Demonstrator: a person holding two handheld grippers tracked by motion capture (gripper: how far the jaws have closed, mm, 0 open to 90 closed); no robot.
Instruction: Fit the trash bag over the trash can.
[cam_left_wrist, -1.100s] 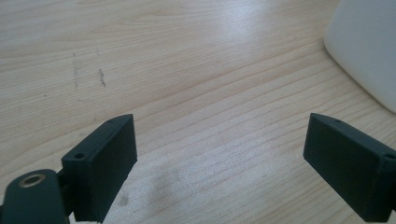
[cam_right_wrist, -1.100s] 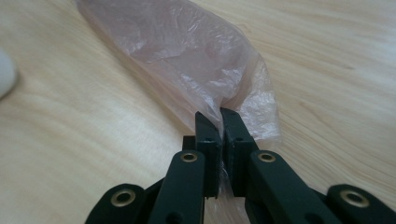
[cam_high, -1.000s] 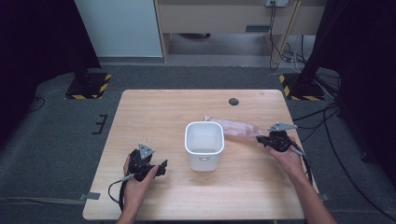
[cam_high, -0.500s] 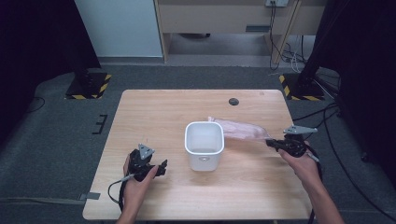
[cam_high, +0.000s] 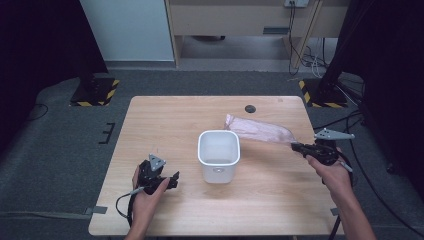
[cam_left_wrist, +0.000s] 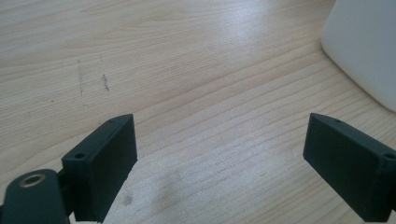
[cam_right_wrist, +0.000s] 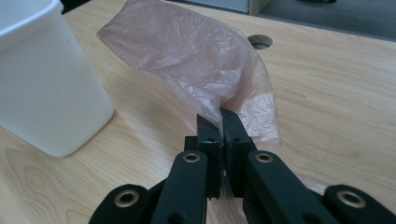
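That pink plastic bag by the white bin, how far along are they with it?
Early on. Done: the right tool has pinched one end of the pink bag, jaws shut on it. In hand: the bag is lifted at that end, beside the white bin. Left, probably: opening it and fitting it into the bin. The left tool waits open on the table.

Your left gripper (cam_high: 172, 181) has bare table (cam_high: 165, 125) around it; only the white bin (cam_high: 218, 155) blocks its right.

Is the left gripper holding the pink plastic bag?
No, the left gripper is open over bare table; the right gripper pinches the bag.
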